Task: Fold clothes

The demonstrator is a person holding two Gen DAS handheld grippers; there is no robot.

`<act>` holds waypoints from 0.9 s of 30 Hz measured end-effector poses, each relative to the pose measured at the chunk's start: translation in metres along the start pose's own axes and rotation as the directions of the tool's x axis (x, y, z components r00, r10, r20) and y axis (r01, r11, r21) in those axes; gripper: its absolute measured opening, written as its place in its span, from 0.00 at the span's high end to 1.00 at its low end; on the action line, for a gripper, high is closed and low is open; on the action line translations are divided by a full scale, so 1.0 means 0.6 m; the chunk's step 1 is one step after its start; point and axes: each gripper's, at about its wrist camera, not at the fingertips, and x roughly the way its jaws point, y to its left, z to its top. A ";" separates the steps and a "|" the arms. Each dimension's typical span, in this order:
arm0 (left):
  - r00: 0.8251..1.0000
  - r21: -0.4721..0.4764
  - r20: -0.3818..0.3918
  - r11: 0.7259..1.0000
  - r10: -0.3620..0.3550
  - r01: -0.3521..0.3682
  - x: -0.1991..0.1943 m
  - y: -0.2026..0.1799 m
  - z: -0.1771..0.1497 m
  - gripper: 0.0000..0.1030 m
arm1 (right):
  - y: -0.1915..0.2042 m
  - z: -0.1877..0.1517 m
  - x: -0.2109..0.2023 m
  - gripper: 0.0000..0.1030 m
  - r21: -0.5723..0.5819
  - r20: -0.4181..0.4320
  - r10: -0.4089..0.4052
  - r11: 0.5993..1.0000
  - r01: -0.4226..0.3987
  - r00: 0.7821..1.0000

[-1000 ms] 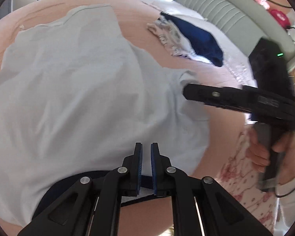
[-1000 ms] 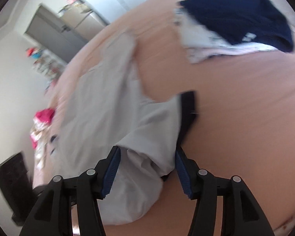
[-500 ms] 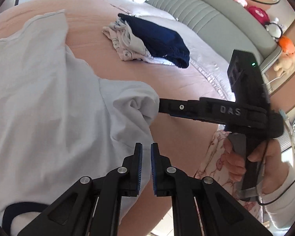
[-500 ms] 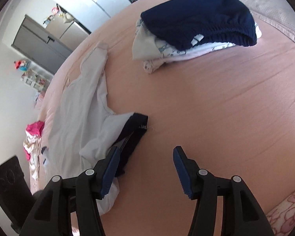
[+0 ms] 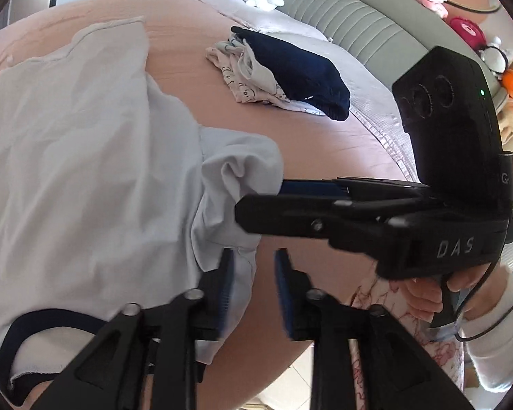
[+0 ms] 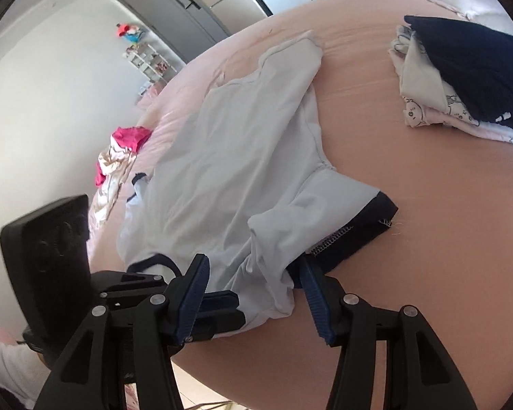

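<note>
A white T-shirt [image 5: 85,171] with a navy collar [image 5: 51,321] lies spread on the pink bed [image 5: 325,147]. Its near sleeve [image 5: 236,177] is bunched up, and the navy cuff [image 6: 355,235] shows in the right wrist view. My right gripper [image 6: 254,290] is open, with the bunched sleeve lying between its wide-apart fingers. It comes in from the right in the left wrist view, the right gripper [image 5: 260,201] level with the sleeve. My left gripper [image 5: 254,287] is open at the shirt's edge, one finger over the fabric and nothing clamped. The left gripper [image 6: 219,302] sits just left of the right one.
A stack of folded clothes [image 5: 290,75] topped by a navy piece [image 6: 478,75] lies further along the bed. A loose pink and red pile [image 6: 123,150] sits beyond the shirt. A grey headboard [image 5: 342,10] with plush toys runs behind. The bed's edge is close below both grippers.
The left gripper's fingers, nearly together before, have spread apart. The right gripper has moved back over the bunched sleeve, which now lies between its fingers.
</note>
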 end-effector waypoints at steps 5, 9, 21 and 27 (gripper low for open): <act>0.990 0.013 0.028 0.990 0.140 -0.141 0.044 -0.004 -0.005 0.33 | -0.035 -0.017 0.007 0.79 0.048 -0.015 -0.060 0.997 0.061 0.998; 0.975 0.003 0.061 0.977 0.213 -0.213 0.043 0.004 0.001 0.82 | -0.083 -0.004 0.007 0.97 0.144 0.010 -0.046 0.989 0.044 0.999; 0.991 -0.082 0.082 0.992 0.102 -0.096 -0.016 0.041 0.008 0.86 | -0.016 -0.009 -0.067 0.97 -0.326 0.042 -0.527 0.796 0.511 0.849; 0.998 -0.019 -0.044 0.998 -0.053 0.052 0.002 0.015 -0.019 0.86 | -0.055 -0.017 -0.107 0.97 -0.197 0.064 -0.585 0.786 0.585 0.808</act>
